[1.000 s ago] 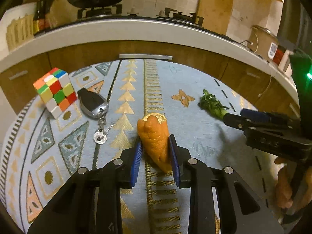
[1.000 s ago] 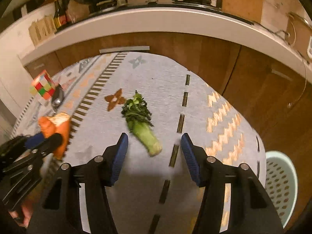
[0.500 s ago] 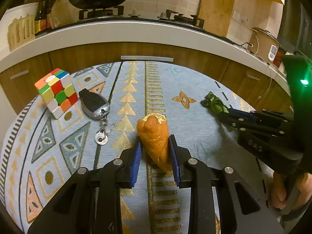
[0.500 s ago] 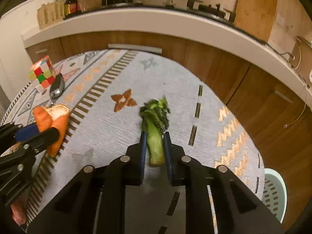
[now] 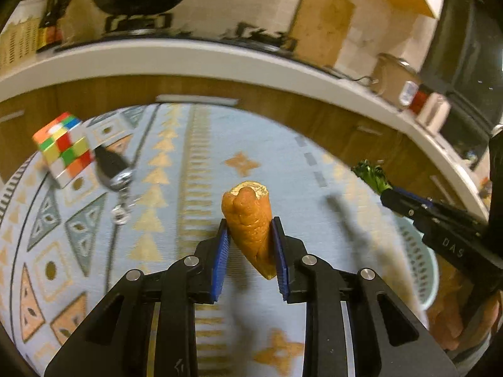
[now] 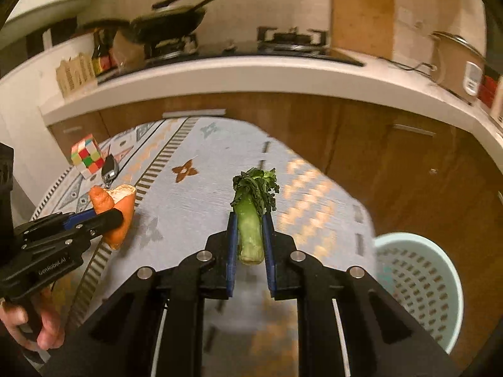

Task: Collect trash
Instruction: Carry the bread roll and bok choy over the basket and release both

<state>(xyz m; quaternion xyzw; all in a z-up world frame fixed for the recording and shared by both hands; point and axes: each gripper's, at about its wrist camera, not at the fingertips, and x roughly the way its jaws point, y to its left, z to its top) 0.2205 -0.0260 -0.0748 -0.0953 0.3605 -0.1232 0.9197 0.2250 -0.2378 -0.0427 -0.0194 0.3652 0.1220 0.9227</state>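
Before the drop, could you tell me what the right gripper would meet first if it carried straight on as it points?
Probably the patterned blue tablecloth; the right gripper angles down at it, depth unclear.

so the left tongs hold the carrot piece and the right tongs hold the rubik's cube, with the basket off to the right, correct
Not quite. The right tongs hold the leafy green stalk, not the cube; the right wrist view shows the rubik's cube lying on the table by the car key. The left tongs do hold the carrot piece, and the basket sits to the right.
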